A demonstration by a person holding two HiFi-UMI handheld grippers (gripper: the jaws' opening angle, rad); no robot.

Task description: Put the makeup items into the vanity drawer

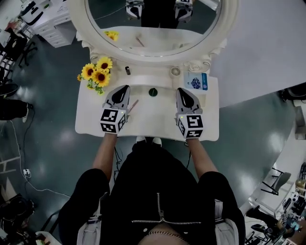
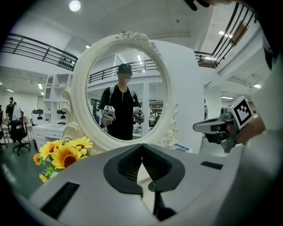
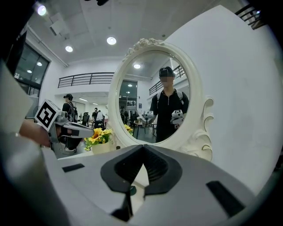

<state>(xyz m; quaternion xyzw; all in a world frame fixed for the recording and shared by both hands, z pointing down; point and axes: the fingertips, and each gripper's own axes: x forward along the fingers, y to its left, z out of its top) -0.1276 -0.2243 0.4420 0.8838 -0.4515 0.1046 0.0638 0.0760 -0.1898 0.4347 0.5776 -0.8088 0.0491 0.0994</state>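
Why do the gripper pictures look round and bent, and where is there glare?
Left gripper view: wide-angle lens, black corners, mirror frame bulging, ceiling lamp flaring. Right gripper view: same curving, bright ceiling lamps. Head view: dim, soft sheen on floor.

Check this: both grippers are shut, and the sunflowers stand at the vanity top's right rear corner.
Wrong side: the sunflowers stand at the left rear corner of the vanity top, per the head view. The left gripper and right gripper are shut.
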